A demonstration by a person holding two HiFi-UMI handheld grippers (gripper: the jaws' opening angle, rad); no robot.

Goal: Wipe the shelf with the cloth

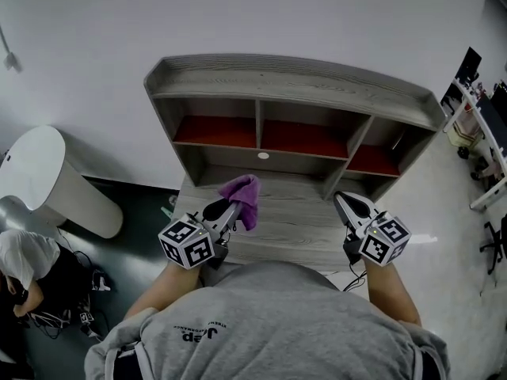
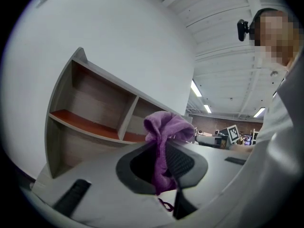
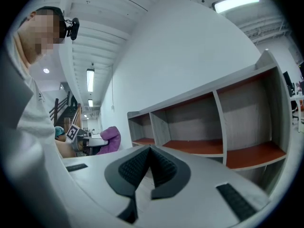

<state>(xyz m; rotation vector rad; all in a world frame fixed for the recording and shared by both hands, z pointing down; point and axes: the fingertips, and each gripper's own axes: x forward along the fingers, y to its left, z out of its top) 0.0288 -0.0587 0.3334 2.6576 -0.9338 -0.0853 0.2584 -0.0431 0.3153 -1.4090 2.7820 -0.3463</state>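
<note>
Grey wood-grain shelf unit (image 1: 293, 81) stands at the back of a grey wood-grain tabletop (image 1: 293, 224), against a white wall (image 1: 238, 14). Its upper row has three open compartments with red-orange floors. A wide open bay lies beneath them.

Left claw (image 1: 230, 210): closed on a purple terry cloth (image 1: 244, 195). In the left gripper view the cloth runs down between the two dark ribbed pads, and its bunched end stands out past the tips. In the head view the cloth sits over the tabletop, in front of the shelf unit's lower bay and left of centre. Contact between cloth and tabletop cannot be determined.

Right claw (image 1: 346, 204): jaws together, with nothing between them. It is held over the right part of the tabletop, in front of the shelf unit's right end and well apart from the cloth. The right gripper view looks along the red-orange compartment floors.

Each claw carries a cube with square black-and-white markers (image 1: 187, 242) near the person's hand.
</note>
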